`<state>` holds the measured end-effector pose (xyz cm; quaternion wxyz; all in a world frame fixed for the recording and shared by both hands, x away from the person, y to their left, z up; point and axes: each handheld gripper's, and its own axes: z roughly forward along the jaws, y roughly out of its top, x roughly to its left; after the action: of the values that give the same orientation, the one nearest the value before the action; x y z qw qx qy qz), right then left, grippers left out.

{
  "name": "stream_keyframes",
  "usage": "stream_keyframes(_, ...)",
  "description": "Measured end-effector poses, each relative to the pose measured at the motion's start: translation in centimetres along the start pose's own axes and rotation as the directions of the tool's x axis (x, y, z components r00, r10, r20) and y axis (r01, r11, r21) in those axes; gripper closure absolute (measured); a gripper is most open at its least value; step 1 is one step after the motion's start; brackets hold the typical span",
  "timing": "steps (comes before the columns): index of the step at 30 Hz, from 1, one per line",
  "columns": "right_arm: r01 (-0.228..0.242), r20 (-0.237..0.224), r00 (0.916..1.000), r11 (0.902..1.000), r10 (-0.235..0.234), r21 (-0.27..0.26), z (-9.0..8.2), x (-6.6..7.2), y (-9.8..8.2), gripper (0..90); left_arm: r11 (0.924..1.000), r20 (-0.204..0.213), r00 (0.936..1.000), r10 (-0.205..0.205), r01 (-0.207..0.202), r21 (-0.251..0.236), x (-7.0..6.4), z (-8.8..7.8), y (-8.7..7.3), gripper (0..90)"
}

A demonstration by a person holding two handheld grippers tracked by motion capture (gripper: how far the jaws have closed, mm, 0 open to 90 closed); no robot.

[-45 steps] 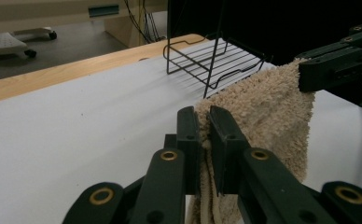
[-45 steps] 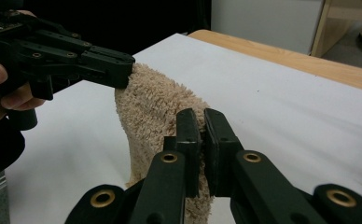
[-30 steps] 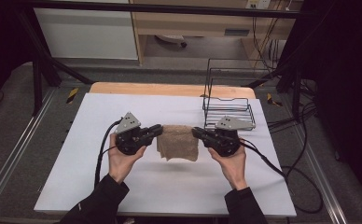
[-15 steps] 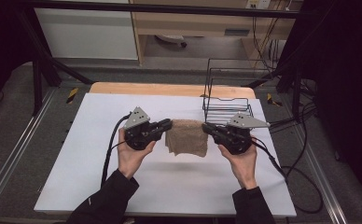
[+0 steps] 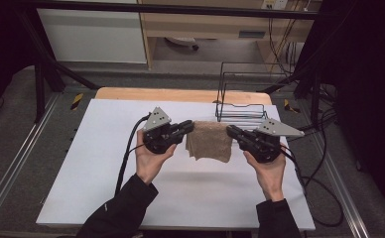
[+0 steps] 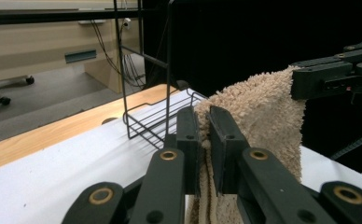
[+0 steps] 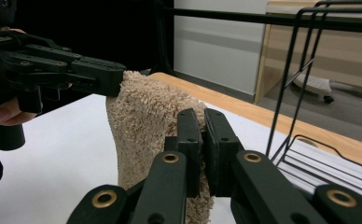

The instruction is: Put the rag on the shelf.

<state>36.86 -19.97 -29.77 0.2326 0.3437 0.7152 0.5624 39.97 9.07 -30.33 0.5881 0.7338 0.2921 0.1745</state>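
Note:
A tan terry towel point(image 5: 210, 142) hangs folded in the air between my two grippers, above the white table point(image 5: 96, 163). My left gripper point(image 5: 190, 127) is shut on the towel's left top corner; in the left gripper view the towel point(image 6: 258, 121) is pinched between its jaws point(image 6: 203, 140). My right gripper point(image 5: 229, 131) is shut on the right top corner, and in the right gripper view the towel point(image 7: 146, 126) is squeezed between its jaws point(image 7: 202, 140). Each gripper view also shows the other gripper holding the far corner.
A black wire rack point(image 5: 242, 94) stands at the table's back right, just behind the towel and the right gripper. A wooden strip point(image 5: 180, 94) runs along the far table edge. Cables point(image 5: 126, 158) trail from both grippers.
Both hands have lifted the towel off the table and carried it away from the person, toward the wire rack. It now hangs free instead of lying on the surface.

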Motion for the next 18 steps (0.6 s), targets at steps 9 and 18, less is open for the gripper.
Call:
stream_keyframes(9, 0.012, 0.033, 0.9994, 0.9995, -0.011, -0.031, -1.2, -0.7, 0.8, 85.5, 0.9994, 0.012, 0.9999, 0.008, -0.008, -0.033, -0.7, 1.0, 1.2, 82.7)
stream_keyframes(18, 0.02, 0.063, 0.9979, 0.9979, -0.016, -0.062, -2.0, -1.2, 1.7, 85.6, 0.9978, 0.014, 0.9998, 0.011, -0.01, -0.065, -1.1, 1.9, 2.4, 82.7)
